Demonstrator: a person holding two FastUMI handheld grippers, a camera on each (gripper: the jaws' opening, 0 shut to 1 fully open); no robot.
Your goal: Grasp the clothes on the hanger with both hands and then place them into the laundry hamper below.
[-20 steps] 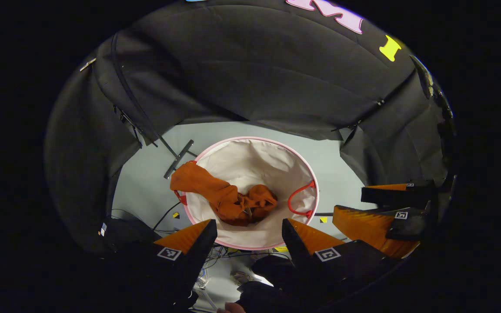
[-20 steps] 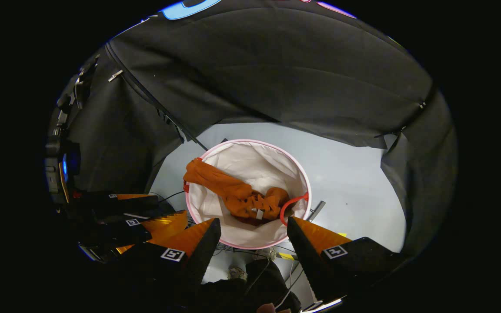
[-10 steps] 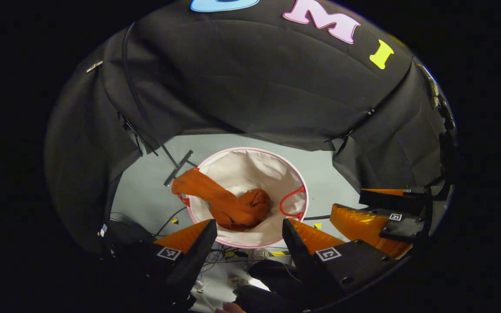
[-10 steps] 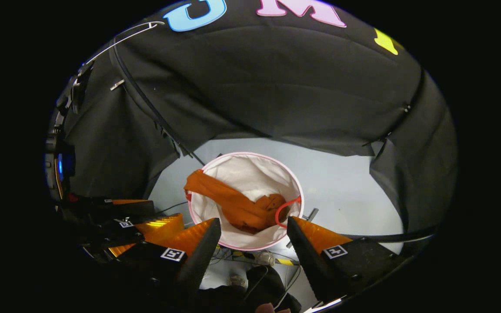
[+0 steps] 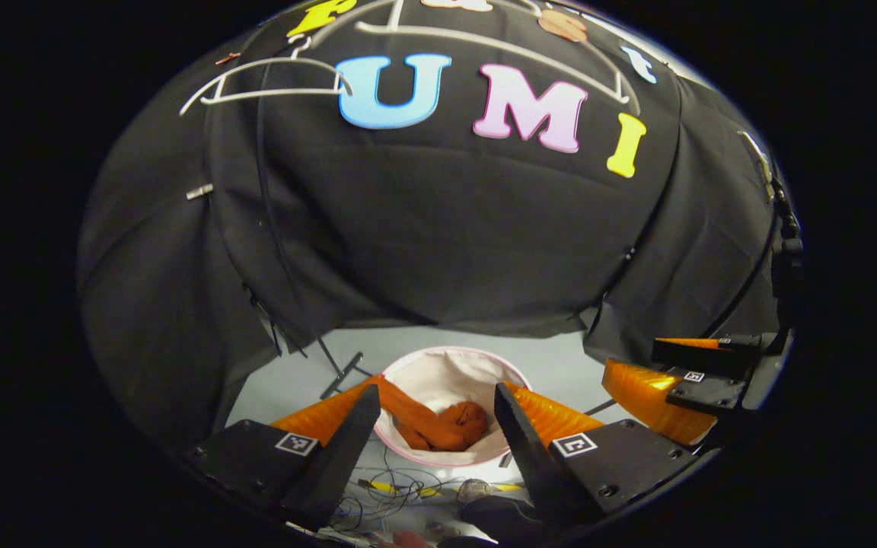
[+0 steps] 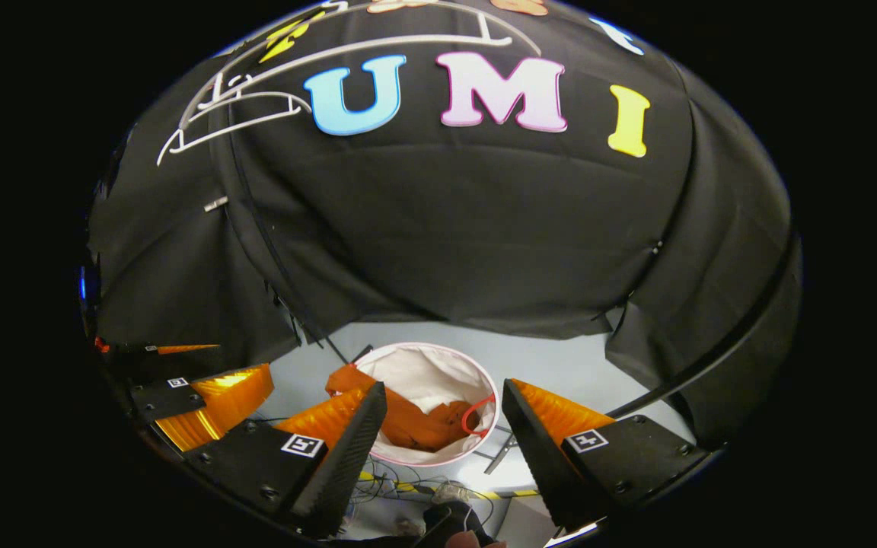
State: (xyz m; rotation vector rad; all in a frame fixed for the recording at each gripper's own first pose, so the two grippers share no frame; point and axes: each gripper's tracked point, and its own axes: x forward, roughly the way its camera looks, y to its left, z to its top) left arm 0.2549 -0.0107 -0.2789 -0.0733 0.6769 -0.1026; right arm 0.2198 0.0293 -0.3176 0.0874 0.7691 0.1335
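The orange clothes [image 5: 438, 428] lie bunched inside the round white laundry hamper [image 5: 448, 374] on the floor, with one end draped over its left rim. My left gripper [image 5: 436, 391] hangs high above the hamper, open with nothing between its fingers. In the right gripper view the clothes [image 6: 414, 426] and hamper [image 6: 425, 371] sit low in the middle, and my right gripper [image 6: 444, 388] is also open and empty above them. Each gripper appears beside the other: the right gripper [image 5: 667, 377] at the right edge, the left gripper [image 6: 206, 392] at the left. Bare white hangers [image 5: 271, 80] [image 6: 256, 106] hang at the top.
A black pole [image 5: 265, 190] runs down the booth wall to a metal foot [image 5: 341, 374] left of the hamper. Loose cables [image 5: 400, 487] lie on the grey floor in front of it. The hamper has a red handle [image 6: 476, 407] on its right side.
Both grippers have risen and tilted up, staying open. The hamper now looks smaller and lower in both views, and the bare hangers have come into sight. The clothes stay in the hamper.
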